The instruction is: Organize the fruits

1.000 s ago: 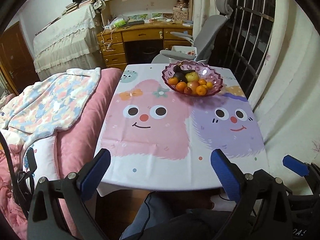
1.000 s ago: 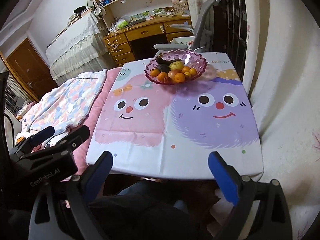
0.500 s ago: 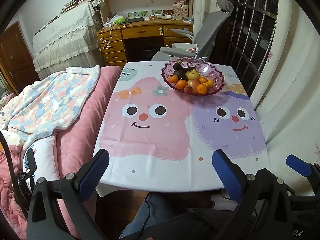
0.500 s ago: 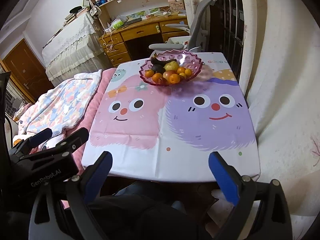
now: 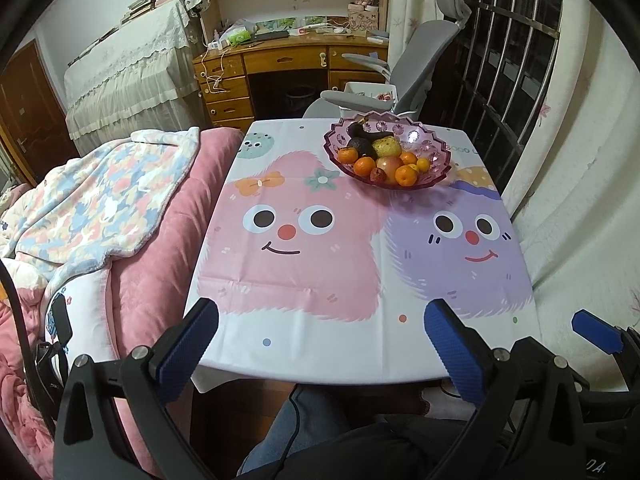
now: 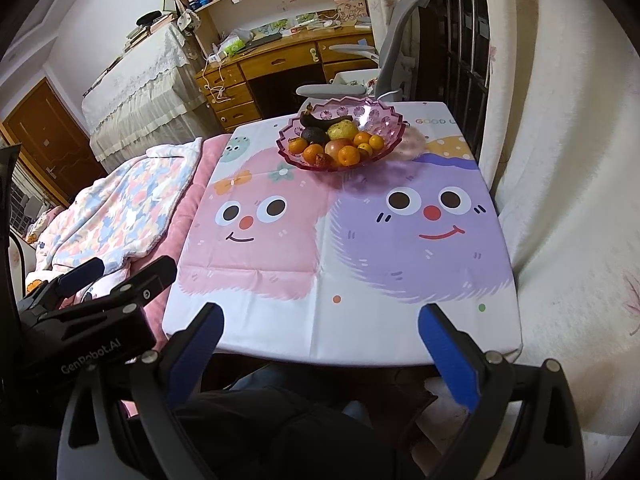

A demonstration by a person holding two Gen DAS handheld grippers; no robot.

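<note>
A pink glass fruit bowl (image 5: 434,156) (image 6: 384,140) stands at the far side of the table, on a cartoon tablecloth (image 5: 320,264) (image 6: 344,248). It holds several oranges (image 5: 365,166) (image 6: 348,155), an apple (image 5: 390,163), a yellow pear (image 5: 385,145), a dark avocado (image 5: 361,145) and a blackened banana (image 6: 320,121). My left gripper (image 5: 320,340) hangs open over the table's near edge with nothing between its fingers. The right gripper (image 6: 320,338) is open too, at the near edge, far from the bowl.
A bed with a pink quilt (image 5: 136,248) and a flowered blanket (image 5: 100,196) lies along the table's left side. A white curtain (image 6: 560,200) runs along the right. A grey office chair (image 5: 416,64) and a wooden desk (image 5: 288,68) stand behind. A person's legs (image 5: 304,432) are below.
Both views have shifted slightly: the table and bowl sit a little lower and nearer in the frames. Both grippers stay open and empty.
</note>
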